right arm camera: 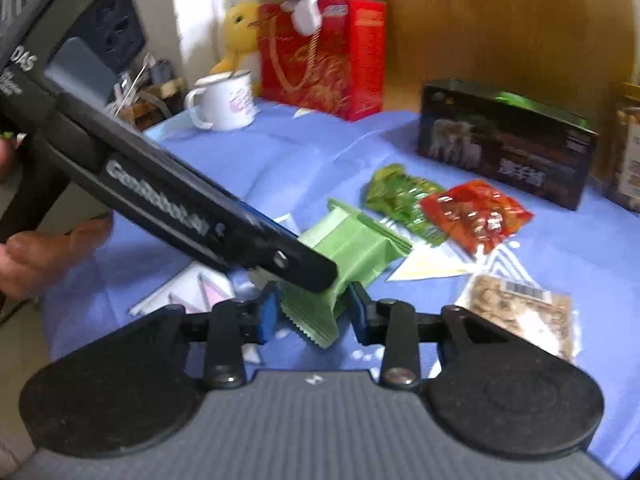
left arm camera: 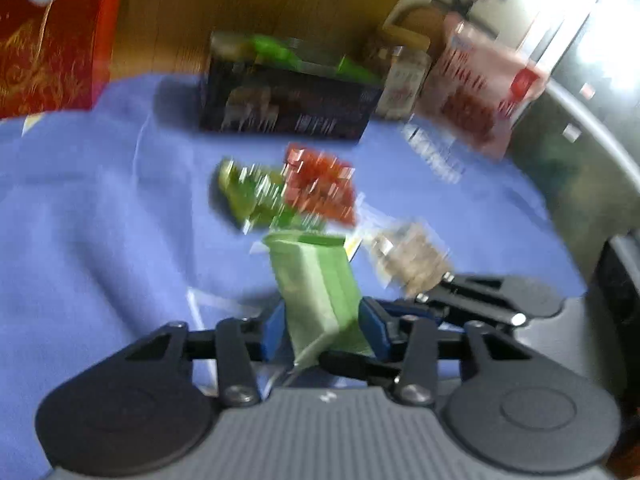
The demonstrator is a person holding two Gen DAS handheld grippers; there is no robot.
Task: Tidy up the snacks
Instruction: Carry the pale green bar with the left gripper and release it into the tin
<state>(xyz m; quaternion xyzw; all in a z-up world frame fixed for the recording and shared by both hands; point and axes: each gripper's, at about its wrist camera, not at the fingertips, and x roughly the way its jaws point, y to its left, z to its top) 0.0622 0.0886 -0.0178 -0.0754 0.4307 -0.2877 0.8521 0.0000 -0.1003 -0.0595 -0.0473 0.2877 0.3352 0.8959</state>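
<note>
Two claws, both at one pale green packet [right arm camera: 352,248] above the blue tabletop [right arm camera: 560,248]. Left claw [left arm camera: 324,330]: part closed, blue pads against both sides of the packet's lower end, gripping it. Right claw [right arm camera: 314,312]: part closed around the packet's crimped edge; whether its pads press cannot be told. Lying flat on the cloth beyond: one green snack bag [right arm camera: 400,196] touching one red snack bag [right arm camera: 476,212], one clear bag of brown pieces [right arm camera: 520,312] to the right. Further back: dark box [right arm camera: 504,144], red gift bag [right arm camera: 320,56], white mug [right arm camera: 228,100], yellow plush toy [right arm camera: 240,28].
</note>
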